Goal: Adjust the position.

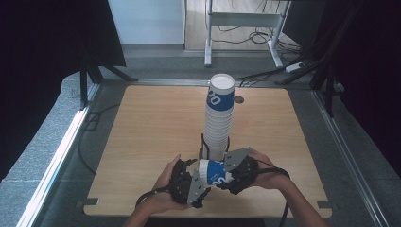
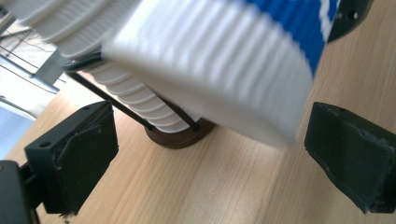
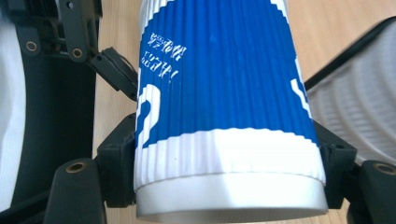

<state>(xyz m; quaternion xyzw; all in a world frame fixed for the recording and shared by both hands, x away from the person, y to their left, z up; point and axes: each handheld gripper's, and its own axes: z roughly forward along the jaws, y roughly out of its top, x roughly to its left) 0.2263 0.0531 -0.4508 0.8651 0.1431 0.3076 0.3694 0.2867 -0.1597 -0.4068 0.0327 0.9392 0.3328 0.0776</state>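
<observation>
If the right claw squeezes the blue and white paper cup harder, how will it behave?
The paper cup probably dents easily: thin ribbed walls, hollow. It looks light, held sideways by the right claw alone. Set down on its side, it would likely roll in a curve, being tapered.

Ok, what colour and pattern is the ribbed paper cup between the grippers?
Ribbed paper cup: blue band with white markings, white ends; clearest in the right gripper view.

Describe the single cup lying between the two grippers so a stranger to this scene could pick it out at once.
On the wooden table a tall stack of cups rises from a dark holder. Just in front of its base, the single cup lies on its side, clamped in the right gripper, with the left gripper open at its other end. Unlike its nested, upright neighbours, it lies sideways, alone and off the stack.
</observation>
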